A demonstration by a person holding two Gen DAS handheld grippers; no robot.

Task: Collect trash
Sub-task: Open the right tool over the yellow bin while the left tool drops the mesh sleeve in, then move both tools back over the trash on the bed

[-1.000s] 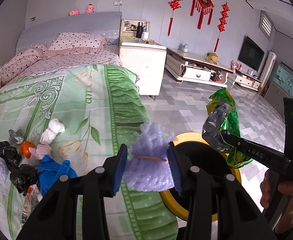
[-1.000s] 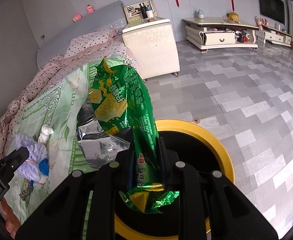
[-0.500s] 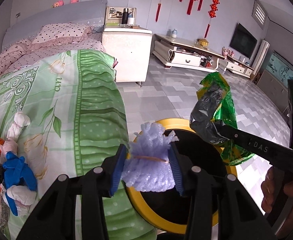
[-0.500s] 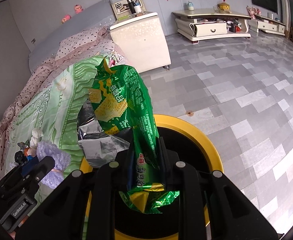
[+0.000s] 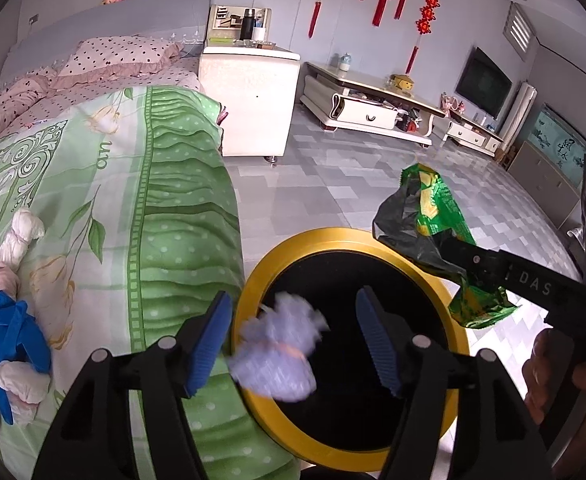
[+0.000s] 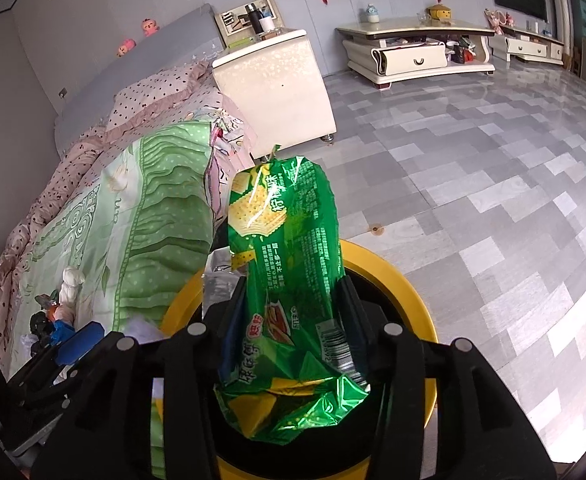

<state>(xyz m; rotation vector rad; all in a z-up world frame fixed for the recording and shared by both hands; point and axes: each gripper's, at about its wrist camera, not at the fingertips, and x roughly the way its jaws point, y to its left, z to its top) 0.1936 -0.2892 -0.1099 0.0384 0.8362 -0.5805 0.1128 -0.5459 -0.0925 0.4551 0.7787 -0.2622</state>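
Left gripper [image 5: 293, 340] open, purple wad [image 5: 277, 356] dropping into bin [image 5: 249, 280]; right gripper [image 6: 289, 320] clamping green wrapper [image 6: 289, 248]; bed pile [image 5: 13, 332] left.

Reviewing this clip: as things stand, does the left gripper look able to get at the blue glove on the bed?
Probably yes. The left gripper is open, the lavender bundle dropping free, and the blue glove lies uncovered on the bed just to its left.
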